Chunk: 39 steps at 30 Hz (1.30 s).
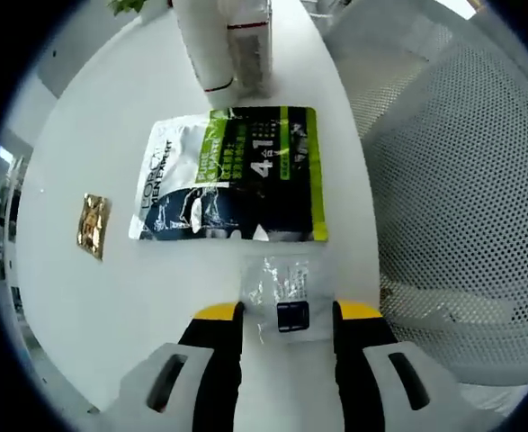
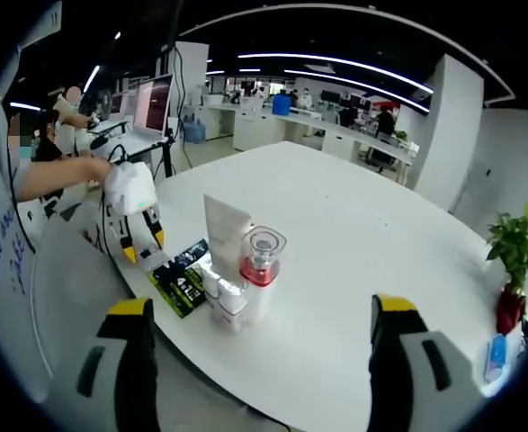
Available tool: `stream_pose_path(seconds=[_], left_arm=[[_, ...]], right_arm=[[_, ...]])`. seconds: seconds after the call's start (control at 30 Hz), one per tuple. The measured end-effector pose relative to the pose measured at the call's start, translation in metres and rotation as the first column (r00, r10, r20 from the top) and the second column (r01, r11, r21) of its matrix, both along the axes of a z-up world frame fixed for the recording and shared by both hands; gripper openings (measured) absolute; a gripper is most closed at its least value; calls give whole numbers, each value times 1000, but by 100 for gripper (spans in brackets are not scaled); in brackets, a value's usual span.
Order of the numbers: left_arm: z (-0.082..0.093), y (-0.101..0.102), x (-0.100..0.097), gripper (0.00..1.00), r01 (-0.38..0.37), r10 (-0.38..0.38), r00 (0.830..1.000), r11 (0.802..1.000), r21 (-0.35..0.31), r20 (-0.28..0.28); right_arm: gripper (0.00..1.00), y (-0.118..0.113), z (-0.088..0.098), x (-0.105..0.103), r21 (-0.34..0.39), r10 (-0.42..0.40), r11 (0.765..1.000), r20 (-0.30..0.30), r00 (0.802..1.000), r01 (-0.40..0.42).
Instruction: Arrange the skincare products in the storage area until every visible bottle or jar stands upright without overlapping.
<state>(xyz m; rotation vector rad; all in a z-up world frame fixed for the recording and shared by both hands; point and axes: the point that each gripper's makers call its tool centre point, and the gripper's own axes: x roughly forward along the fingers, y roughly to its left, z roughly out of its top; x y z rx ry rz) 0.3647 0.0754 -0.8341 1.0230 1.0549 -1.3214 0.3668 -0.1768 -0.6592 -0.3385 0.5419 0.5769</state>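
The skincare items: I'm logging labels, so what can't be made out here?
- Tube, left gripper view: top cut off by the edge.
- Clear sachet, left gripper view: print too small.
- Small bottles, right gripper view: too small, overlapping.
- Green pouch, right gripper view: partly hidden behind bottles.

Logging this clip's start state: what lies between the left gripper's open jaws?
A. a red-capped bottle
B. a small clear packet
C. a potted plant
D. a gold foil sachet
B: in the left gripper view, the small clear packet lies flat on the table between the jaws of the open left gripper, just short of the green pouch.
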Motion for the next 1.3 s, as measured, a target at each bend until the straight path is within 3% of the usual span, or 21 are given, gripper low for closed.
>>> stream_pose_path(seconds=[0.43, 0.83, 1.3], left_arm=[[2, -5, 5, 47, 9, -8, 1000, 1000, -13, 29], [9, -37, -5, 47, -9, 5, 1000, 989, -150, -25], [5, -40, -11, 45, -4, -5, 998, 989, -150, -59]], right_arm=[[100, 0, -1, -1, -3, 4, 1000, -5, 1000, -4], [100, 3, 0, -2, -3, 18, 1000, -3, 1000, -18], [100, 1, -2, -3, -4, 10, 1000, -7, 1000, -10]])
